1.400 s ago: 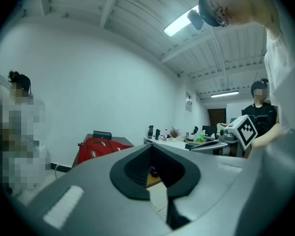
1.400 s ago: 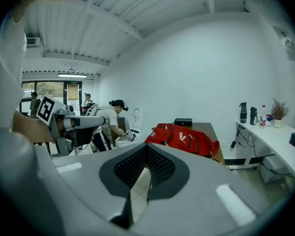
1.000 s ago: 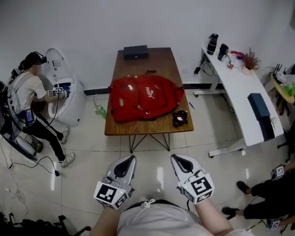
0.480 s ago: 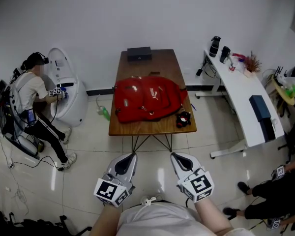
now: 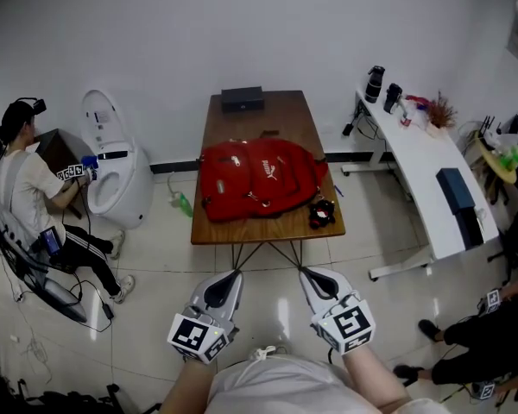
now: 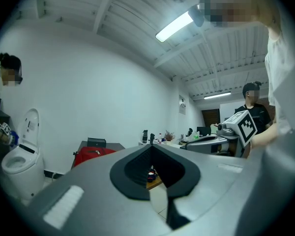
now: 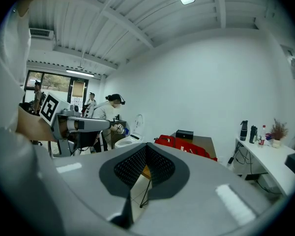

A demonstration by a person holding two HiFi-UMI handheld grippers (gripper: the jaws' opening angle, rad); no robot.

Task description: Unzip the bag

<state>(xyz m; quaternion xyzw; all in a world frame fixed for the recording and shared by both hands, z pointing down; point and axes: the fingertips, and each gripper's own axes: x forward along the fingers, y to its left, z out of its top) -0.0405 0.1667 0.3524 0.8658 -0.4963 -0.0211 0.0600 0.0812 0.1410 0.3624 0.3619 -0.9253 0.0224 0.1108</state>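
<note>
A red backpack (image 5: 259, 179) lies flat on the wooden table (image 5: 242, 227) ahead of me, its zippers closed as far as I can tell. Both grippers hang low in front of my body, well short of the table. The left gripper (image 5: 225, 281) and the right gripper (image 5: 312, 278) are both shut, and neither holds anything. In the left gripper view the jaws meet at the tip (image 6: 151, 147), with the backpack (image 6: 91, 154) far off to the left. In the right gripper view the gripper (image 7: 146, 147) is shut too, the backpack (image 7: 187, 145) lying beyond it.
A black box (image 5: 242, 98) sits at the table's far end, and a small black and red object (image 5: 321, 213) at its near right corner. A white desk (image 5: 432, 158) stands to the right. A person (image 5: 34, 188) works at a white toilet (image 5: 112, 171) on the left. Tiled floor separates me from the table.
The table with the backpack has shifted slightly lower and rightward in view. The person on the left has moved back from the toilet. Both grippers stay shut in place.
</note>
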